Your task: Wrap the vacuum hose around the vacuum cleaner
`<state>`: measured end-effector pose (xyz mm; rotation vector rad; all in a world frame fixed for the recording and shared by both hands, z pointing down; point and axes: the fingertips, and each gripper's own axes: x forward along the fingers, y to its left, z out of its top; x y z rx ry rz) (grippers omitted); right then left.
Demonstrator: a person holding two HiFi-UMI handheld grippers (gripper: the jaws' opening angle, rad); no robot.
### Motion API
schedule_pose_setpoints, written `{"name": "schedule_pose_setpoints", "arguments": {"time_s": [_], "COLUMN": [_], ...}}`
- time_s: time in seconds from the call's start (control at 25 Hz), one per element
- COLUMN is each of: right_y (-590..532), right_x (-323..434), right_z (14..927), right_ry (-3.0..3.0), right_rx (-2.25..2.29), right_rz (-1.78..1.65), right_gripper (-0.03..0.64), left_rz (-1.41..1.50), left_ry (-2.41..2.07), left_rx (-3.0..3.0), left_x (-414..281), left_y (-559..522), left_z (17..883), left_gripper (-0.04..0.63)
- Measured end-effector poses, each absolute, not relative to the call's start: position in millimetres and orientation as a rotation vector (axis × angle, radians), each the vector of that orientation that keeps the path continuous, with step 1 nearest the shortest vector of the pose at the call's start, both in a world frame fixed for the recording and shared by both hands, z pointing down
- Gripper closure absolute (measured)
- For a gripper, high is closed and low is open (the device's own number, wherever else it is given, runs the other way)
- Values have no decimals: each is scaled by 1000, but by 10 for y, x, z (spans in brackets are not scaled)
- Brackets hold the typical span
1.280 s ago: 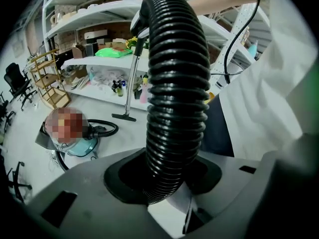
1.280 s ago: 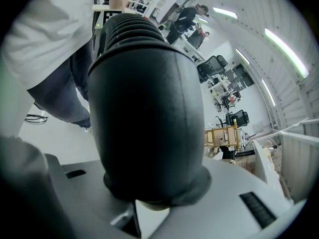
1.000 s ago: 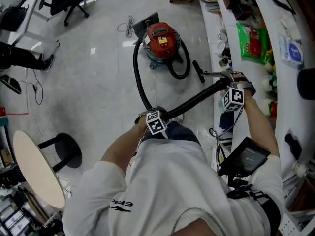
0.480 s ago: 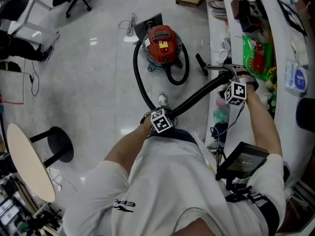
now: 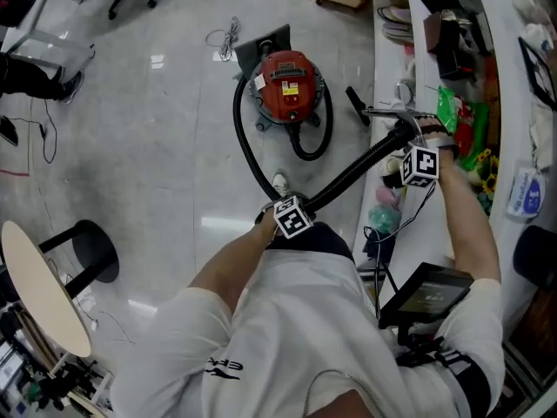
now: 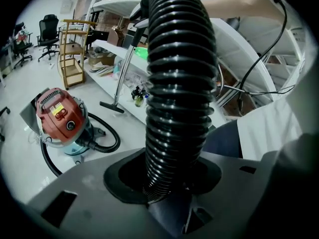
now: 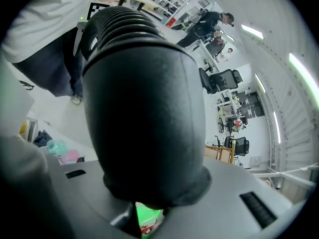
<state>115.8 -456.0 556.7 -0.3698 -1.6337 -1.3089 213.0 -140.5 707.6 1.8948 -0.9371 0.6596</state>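
Near the vacuum cleaner (image 5: 287,85), the left hand-held gripper (image 5: 287,214) and right hand-held gripper (image 5: 416,155) each clamp the vacuum hose (image 5: 348,177).

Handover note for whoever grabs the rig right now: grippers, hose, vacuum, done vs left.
Left gripper: jaws shut on the ribbed hose, mid-length.
Right gripper: jaws shut on the hose's smooth end cuff.
Vacuum cleaner: upright on the floor ahead. Hose curves along both its sides; whether it passes behind cannot be told.
Done: free hose held up between both grippers.
Left: that length is not wrapped yet; carry it round the vacuum cleaner.
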Motion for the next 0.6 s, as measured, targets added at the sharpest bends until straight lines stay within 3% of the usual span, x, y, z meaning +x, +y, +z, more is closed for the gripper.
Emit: {"name": "schedule_pose_setpoints", "arguments": {"time_s": [0.6], "right_y": [-5437], "right_x": [-44], "right_z": [5885], "right_ry": [-1567], "right_rx": [-605], "right_rz": [-1562], "right_gripper": [500], "left_rz": [470], "left_ry": [-1001], "left_rx": [1799], "left_x": [1998], "left_y": [-2823], "left_z": [7580], "left_gripper": [414]}}
